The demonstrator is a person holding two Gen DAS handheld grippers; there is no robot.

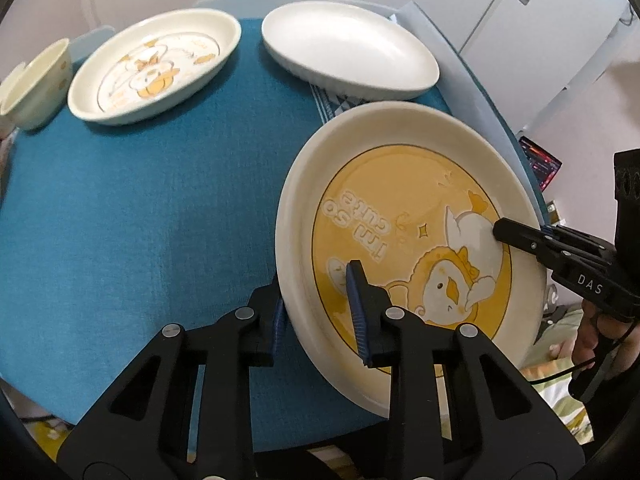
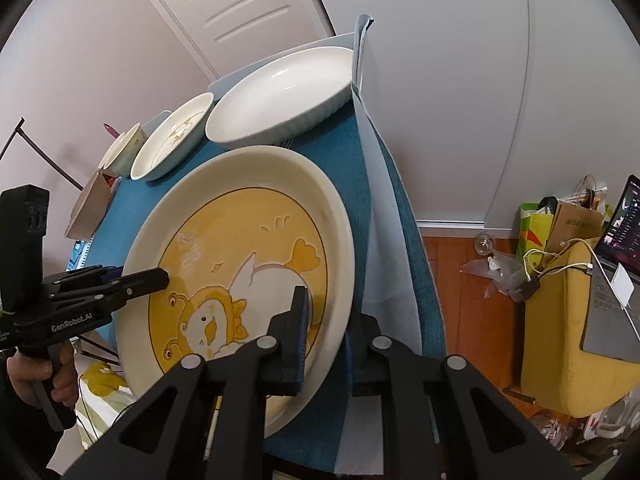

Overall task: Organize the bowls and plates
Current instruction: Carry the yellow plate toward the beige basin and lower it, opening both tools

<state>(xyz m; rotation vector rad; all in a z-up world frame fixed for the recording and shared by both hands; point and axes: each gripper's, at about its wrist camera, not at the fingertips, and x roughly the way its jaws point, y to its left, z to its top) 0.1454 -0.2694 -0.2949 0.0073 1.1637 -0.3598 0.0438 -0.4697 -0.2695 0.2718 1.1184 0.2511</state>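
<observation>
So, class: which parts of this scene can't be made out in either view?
- Underside of the yellow duck plate: hidden by the plate itself, both views.
- Cream bowl: cut off by the left wrist view's edge.
- Laptop: cropped at the right wrist view's edge, its screen too small to read.

Yellow duck plate lies lower right; duck dish, white dish and bowl line the top.

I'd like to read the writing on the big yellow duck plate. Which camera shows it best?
The left wrist view: the yellow duck plate shows "I'm so cute" there. In the right wrist view the plate shows the duck, no lettering.
</observation>
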